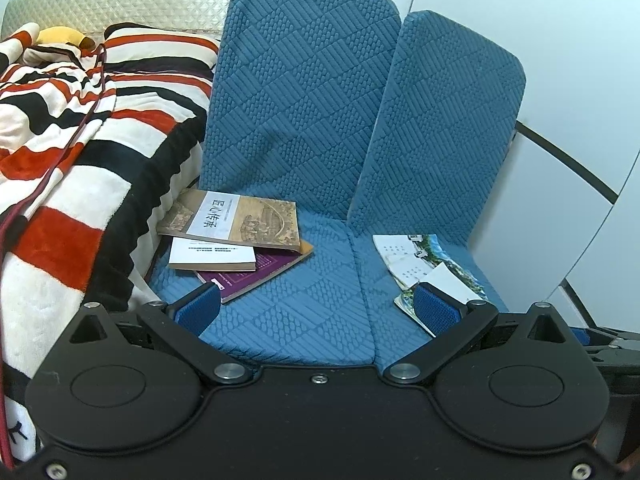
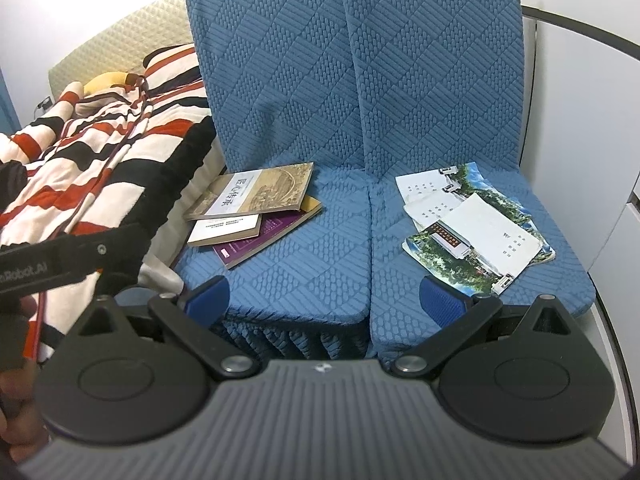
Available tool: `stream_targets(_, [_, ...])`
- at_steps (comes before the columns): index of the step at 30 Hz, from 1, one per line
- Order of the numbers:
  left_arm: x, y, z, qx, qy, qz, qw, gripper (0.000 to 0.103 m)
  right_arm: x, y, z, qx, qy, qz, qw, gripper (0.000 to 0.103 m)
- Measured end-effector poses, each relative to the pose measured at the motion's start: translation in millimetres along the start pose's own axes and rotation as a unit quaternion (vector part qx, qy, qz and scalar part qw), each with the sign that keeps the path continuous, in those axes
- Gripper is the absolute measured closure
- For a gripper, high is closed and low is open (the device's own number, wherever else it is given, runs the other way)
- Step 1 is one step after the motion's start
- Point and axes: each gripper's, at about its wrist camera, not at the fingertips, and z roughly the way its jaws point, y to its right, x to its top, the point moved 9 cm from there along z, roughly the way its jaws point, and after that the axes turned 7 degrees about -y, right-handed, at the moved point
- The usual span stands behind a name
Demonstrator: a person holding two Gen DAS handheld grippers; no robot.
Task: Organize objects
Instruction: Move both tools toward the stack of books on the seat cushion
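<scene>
1. The left tongs (image 1: pixel 316 308) stood spread as wide as they go, blue pads apart and nothing between them, tilted down over the front of the blue seat cushions (image 1: pixel 304 320).
2. The right tongs (image 2: pixel 324 300) were likewise fully open and empty, hanging just in front of the cushions' front edge.
3. On the left cushion lay a loose stack of three books: a tan book (image 1: pixel 232 220) with a landscape cover on top, a white-covered book (image 1: pixel 212 256) under it, and a purple book (image 1: pixel 256 276) at the bottom, fanned out towards the front (the purple one's corner lay just beside the left tongs' left pad).
4. On the right cushion lay a scatter of pamphlets (image 2: pixel 476 220), overlapping, white pages and printed photographs showing; their near corner lay close to the right tongs' right pad.
5. Behind the seat rose two blue backrests (image 2: pixel 352 68), upright, side by side.
6. To the left of the cushions a striped blanket (image 1: pixel 72 152) in red, black and white covered a bed, touching the cushion's side.
7. A yellow plush object (image 1: pixel 60 36) lay at the blanket's far end.
</scene>
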Motion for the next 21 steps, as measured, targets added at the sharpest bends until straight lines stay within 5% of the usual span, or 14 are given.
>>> stream_targets(21, [1.5, -11.1, 44.5, 0.015, -0.005, -0.005, 0.9999, 0.0, 3.7, 2.2, 43.4, 0.014, -0.026, 0.009, 1.0, 0.0])
